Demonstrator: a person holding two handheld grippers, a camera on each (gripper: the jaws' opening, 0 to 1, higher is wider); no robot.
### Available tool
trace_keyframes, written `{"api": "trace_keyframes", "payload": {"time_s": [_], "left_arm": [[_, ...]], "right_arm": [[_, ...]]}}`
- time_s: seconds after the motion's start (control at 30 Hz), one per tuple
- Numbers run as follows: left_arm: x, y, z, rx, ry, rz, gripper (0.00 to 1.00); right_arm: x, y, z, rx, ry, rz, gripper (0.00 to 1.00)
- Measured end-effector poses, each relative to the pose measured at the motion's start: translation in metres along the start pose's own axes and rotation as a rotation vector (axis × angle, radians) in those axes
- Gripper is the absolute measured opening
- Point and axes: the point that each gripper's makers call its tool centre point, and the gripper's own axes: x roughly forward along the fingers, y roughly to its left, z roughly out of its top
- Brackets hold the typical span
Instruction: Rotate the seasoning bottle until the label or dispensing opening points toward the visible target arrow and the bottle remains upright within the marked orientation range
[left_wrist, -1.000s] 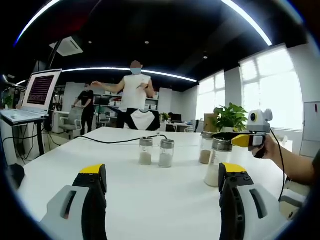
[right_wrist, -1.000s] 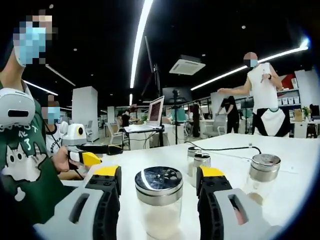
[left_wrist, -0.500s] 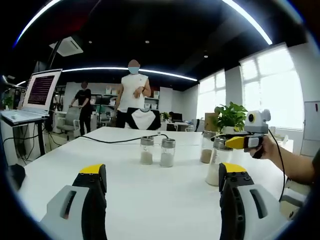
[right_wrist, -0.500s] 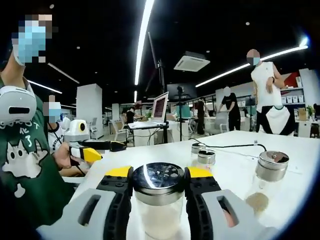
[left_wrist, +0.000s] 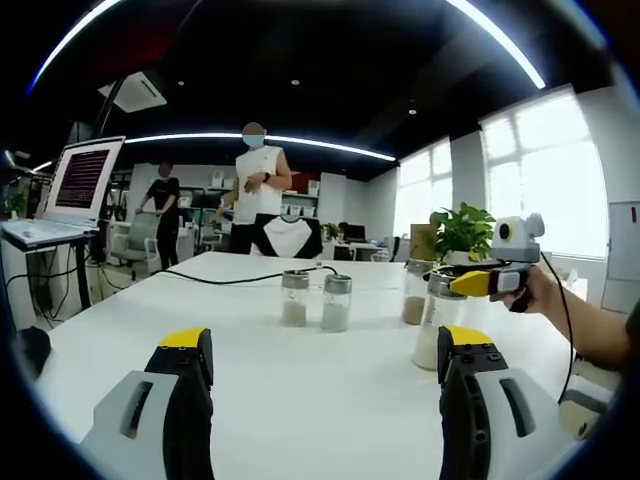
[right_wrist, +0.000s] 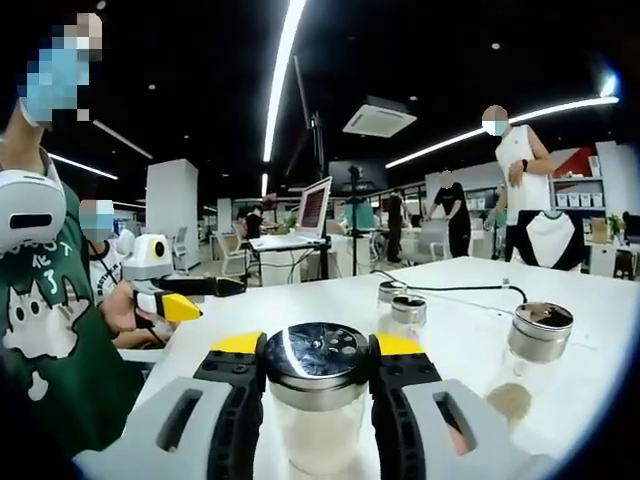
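The jaws of the right gripper (right_wrist: 318, 372) clamp the upright seasoning bottle (right_wrist: 318, 400) at its cap; the left gripper (left_wrist: 320, 370) gapes, well apart.

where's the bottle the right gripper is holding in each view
Left gripper view: the seasoning bottle stands at right, on the white table, with the right gripper at its cap.
Right gripper view: it sits bottom centre, clamped between that gripper's yellow-tipped jaws.
Shared landmark: the pair of small bottles side by side, left of it in the left gripper view, behind it in the right gripper view.
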Motion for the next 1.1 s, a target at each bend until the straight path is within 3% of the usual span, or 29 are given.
{"api": "trace_keyframes", "payload": {"time_s": [1.1], "left_arm": [[-0.0009,0.0032,0.0021,0.0,-0.005,0.01,0.98]], "right_arm": [[0.0001,-0.0061,-0.0007,0.011,0.016,-0.134,0.39]]}}
